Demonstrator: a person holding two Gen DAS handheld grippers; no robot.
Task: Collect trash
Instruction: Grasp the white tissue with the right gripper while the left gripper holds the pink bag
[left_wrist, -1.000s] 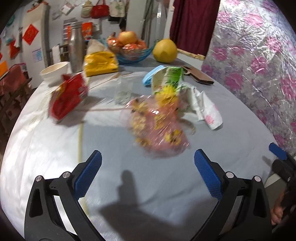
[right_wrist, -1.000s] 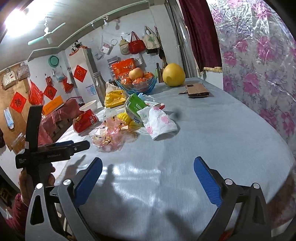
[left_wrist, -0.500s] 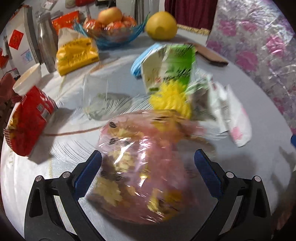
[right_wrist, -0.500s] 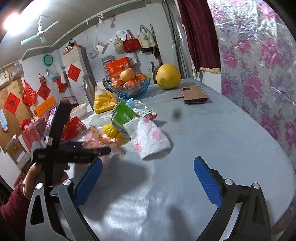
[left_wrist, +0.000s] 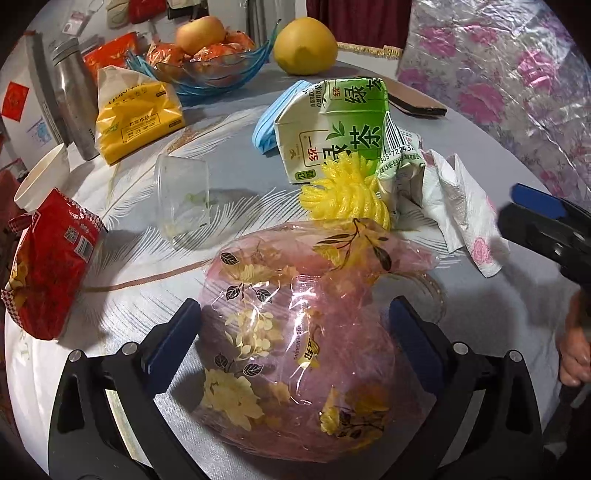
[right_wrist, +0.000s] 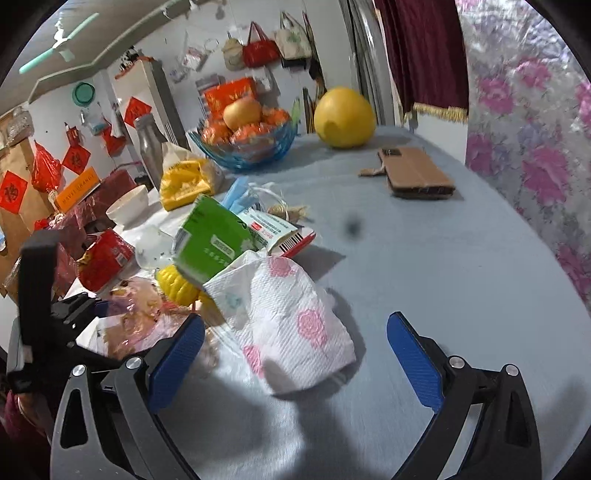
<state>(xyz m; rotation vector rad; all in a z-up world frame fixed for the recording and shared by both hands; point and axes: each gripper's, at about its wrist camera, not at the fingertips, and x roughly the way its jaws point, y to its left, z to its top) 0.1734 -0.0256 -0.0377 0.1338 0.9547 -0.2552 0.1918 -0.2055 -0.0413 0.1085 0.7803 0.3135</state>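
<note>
The left gripper (left_wrist: 295, 332) is spread wide around one crumpled pink cellophane bag printed with yellow flowers (left_wrist: 299, 343), not gripping it. The right gripper (right_wrist: 295, 354) gapes too, empty, above one white paper towel with pink roses (right_wrist: 291, 325). Right of that, the grey tablecloth (right_wrist: 461, 266) lies bare to its edge. Beyond stand one yellow foam net (left_wrist: 345, 197) and one crushed green tea carton (left_wrist: 332, 129).
</note>
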